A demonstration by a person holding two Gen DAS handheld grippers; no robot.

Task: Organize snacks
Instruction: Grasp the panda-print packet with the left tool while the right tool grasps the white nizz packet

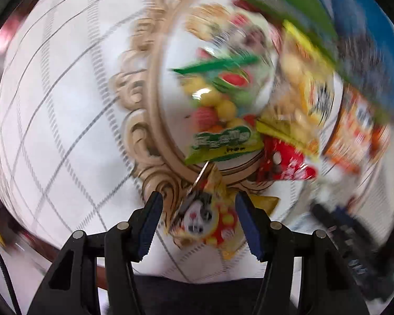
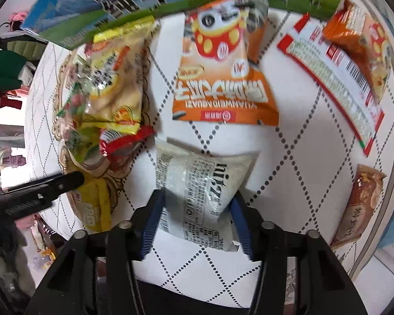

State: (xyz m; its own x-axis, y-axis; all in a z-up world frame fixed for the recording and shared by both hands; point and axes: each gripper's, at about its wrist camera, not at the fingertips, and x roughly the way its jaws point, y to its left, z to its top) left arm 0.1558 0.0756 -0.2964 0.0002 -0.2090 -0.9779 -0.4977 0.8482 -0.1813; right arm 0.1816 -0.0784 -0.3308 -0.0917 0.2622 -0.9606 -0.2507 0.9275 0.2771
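Note:
In the blurred left wrist view my left gripper [image 1: 197, 202] is open, a small yellow and red snack packet [image 1: 210, 218] lying between its fingers at the edge of an ornate round tray [image 1: 141, 131]. The tray holds a fruit candy bag [image 1: 218, 115], a yellow chip bag [image 1: 302, 97] and a red packet [image 1: 283, 162]. In the right wrist view my right gripper [image 2: 197, 199] stands open around a white packet [image 2: 199, 199] on the table. The left gripper [image 2: 39, 191] shows at the left by the tray [image 2: 65, 136].
A white tablecloth with a dotted diamond pattern [image 2: 302, 157] covers the round table. On it lie a large orange seed bag [image 2: 223, 78], a red and white flat pack [image 2: 333, 78], an orange packet [image 2: 359, 39] and a brown packet [image 2: 359, 204]. A printed box [image 2: 118, 0] stands behind.

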